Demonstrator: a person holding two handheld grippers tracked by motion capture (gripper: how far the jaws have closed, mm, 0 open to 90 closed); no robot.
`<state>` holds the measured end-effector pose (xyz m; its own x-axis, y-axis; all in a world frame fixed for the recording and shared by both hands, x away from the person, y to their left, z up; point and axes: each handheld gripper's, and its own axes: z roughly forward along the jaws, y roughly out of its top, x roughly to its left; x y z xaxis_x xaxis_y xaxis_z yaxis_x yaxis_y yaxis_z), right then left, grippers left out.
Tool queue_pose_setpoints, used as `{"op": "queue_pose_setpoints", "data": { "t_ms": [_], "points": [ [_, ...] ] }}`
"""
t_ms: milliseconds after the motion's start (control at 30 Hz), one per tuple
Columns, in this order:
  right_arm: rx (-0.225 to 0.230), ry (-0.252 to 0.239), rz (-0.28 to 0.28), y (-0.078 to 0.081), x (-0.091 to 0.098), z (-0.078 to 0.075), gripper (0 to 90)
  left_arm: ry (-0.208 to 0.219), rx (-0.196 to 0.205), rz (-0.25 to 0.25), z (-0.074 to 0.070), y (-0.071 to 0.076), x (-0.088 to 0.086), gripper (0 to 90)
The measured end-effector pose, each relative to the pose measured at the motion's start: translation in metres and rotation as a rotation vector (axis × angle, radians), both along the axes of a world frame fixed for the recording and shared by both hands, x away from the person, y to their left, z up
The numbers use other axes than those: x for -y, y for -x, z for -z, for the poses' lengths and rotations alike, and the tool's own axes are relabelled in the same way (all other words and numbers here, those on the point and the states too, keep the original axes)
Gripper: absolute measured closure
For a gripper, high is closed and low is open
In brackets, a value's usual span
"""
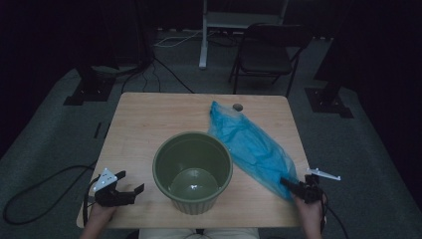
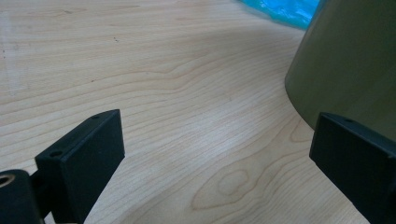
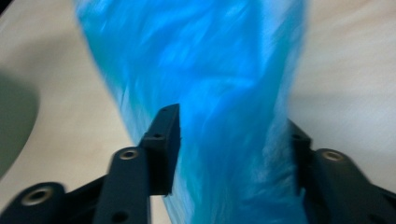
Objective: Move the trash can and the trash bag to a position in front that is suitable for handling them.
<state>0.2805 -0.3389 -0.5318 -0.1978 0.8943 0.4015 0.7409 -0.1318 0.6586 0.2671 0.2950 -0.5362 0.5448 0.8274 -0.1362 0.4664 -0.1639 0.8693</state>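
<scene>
The desk is light wood, square-edged, standing on grey carpet. A green pot stands upright just below the desk's centre, mouth up, its inside bare and glossy at the bottom. A blue plastic bag lies flat from about 12 o'clock of the pot down to its 3 o'clock, its near edge just beside the pot's rim; whether the two touch cannot be told. A folding chair stands beyond the desk at 12 o'clock.

The right gripper sits at the bag's lower end, at 4 o'clock of the pot. In the right gripper view its fingers stand about half open with the bag lying between them; the pads are apart from each other and no pinch on the plastic is visible. The picture is blurred.

The left gripper rests at 8 o'clock of the pot, near the desk's front edge. Its fingers stand wide open over bare wood, holding nothing, with the pot's wall just beside the right-hand finger.
</scene>
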Motion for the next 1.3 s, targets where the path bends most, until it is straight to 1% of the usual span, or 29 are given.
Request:
{"op": "queue_pose_setpoints", "data": {
  "t_ms": [33, 67, 100, 133, 167, 200, 233, 300, 367, 400, 467, 533, 600, 633, 700, 733, 767, 800, 867, 900, 933, 967, 1000, 1067, 1100, 1167, 1200, 1267, 1300],
  "points": [
    [-0.001, 0.005, -0.017, 0.008, -0.006, 0.002, 50.2, -0.003, 0.0, 0.0, 0.0, 0.0, 0.0, 3.7],
    [-0.003, -0.011, -0.048, 0.016, -0.011, 0.004, 49.4, -0.003, 0.0, 0.001, 0.0, 0.0, 0.0, 3.7],
    [-0.008, -0.012, -0.08, 0.022, -0.018, 0.004, 47.8, 0.0, -0.001, 0.001, 0.0, 0.0, 0.0, 3.7],
    [-0.008, -0.012, -0.08, 0.022, -0.018, 0.004, 47.8, 0.0, -0.001, 0.001, 0.0, 0.0, 0.0, 3.7],
    [-0.009, -0.009, -0.107, 0.029, -0.025, 0.004, 46.9, 0.002, 0.001, 0.001, -0.001, 0.0, 0.001, 3.7],
    [-0.021, -0.032, -0.183, 0.04, -0.036, 0.002, 39.8, 0.003, 0.002, 0.002, -0.001, 0.0, 0.001, 3.7],
    [-0.017, -0.016, -0.193, 0.045, -0.039, -0.001, 39.1, 0.003, 0.003, 0.001, -0.001, 0.001, 0.0, 3.7],
    [0.005, -0.013, -0.198, 0.053, -0.039, -0.01, 35.7, 0.002, 0.0, 0.002, 0.0, 0.0, 0.0, 3.7],
    [0.045, 0.033, -0.17, 0.055, -0.033, -0.024, 35.3, 0.002, 0.001, 0.002, 0.0, 0.0, -0.001, 3.7],
    [0.067, 0.044, -0.156, 0.054, -0.027, -0.03, 35.0, 0.003, 0.0, 0.002, 0.0, -0.001, -0.001, 3.7],
    [0.099, 0.056, -0.116, 0.045, -0.015, -0.042, 34.5, 0.007, 0.001, 0.003, 0.0, -0.001, 0.0, 3.7],
    [0.136, 0.071, -0.116, 0.029, -0.008, -0.052, 32.2, 0.008, 0.0, 0.008, 0.0, -0.002, 0.001, 3.7],
    [0.173, 0.095, -0.132, 0.006, -0.006, -0.059, 30.7, 0.003, 0.0, 0.011, 0.0, -0.003, 0.002, 3.7],
    [0.183, 0.102, -0.143, -0.008, -0.007, -0.061, 30.5, 0.007, 0.0, 0.012, 0.001, -0.003, 0.002, 3.7],
    [0.2, 0.12, -0.187, -0.035, -0.011, -0.063, 30.5, 0.007, 0.002, 0.012, 0.0, -0.003, 0.002, 3.7],
    [0.2, 0.12, -0.187, -0.035, -0.011, -0.063, 30.5, 0.007, 0.002, 0.012, 0.0, -0.003, 0.002, 3.7],
    [0.2, 0.123, -0.204, -0.049, -0.014, -0.062, 30.5, 0.011, 0.003, 0.011, 0.0, -0.003, 0.001, 3.7],
    [0.188, 0.131, -0.226, -0.072, -0.021, -0.059, 30.5, 0.011, 0.004, 0.009, 0.0, -0.003, 0.001, 3.7],
    [0.167, 0.142, -0.25, -0.092, -0.028, -0.052, 30.5, 0.013, 0.001, 0.008, 0.0, -0.002, -0.001, 3.7],
    [0.142, 0.158, -0.259, -0.104, -0.032, -0.046, 30.5, 0.014, 0.001, 0.005, 0.0, -0.002, -0.002, 3.7],
    [0.142, 0.158, -0.259, -0.104, -0.032, -0.046, 30.5, 0.014, 0.001, 0.005, 0.0, -0.002, -0.002, 3.7],
    [0.131, 0.164, -0.268, -0.11, -0.035, -0.042, 30.5, 0.013, -0.001, 0.004, 0.001, -0.001, -0.004, 3.7],
    [0.078, 0.207, -0.278, -0.126, -0.043, -0.027, 30.7, 0.015, -0.001, 0.002, 0.001, -0.001, -0.005, 3.7],
    [0.047, 0.228, -0.286, -0.133, -0.048, -0.015, 30.7, 0.025, 0.001, 0.008, 0.001, 0.0, -0.007, 3.7],
    [0.022, 0.234, -0.293, -0.135, -0.051, -0.009, 30.7, 0.024, 0.001, 0.004, 0.001, 0.0, -0.007, 3.7],
    [0.004, 0.245, -0.304, -0.136, -0.055, 0.0, 30.7, 0.024, 0.004, 0.002, 0.0, 0.001, -0.008, 3.7],
    [0.01, 0.254, -0.302, -0.135, -0.057, 0.003, 30.7, 0.023, 0.004, -0.002, 0.0, 0.001, -0.009, 3.7],
    [0.019, 0.263, -0.296, -0.133, -0.06, 0.004, 31.4, 0.025, 0.004, -0.004, 0.0, 0.001, -0.009, 3.7],
    [0.029, 0.288, -0.299, -0.132, -0.062, 0.004, 33.7, 0.022, 0.005, -0.005, 0.001, 0.001, -0.009, 3.7]
  ]
}}
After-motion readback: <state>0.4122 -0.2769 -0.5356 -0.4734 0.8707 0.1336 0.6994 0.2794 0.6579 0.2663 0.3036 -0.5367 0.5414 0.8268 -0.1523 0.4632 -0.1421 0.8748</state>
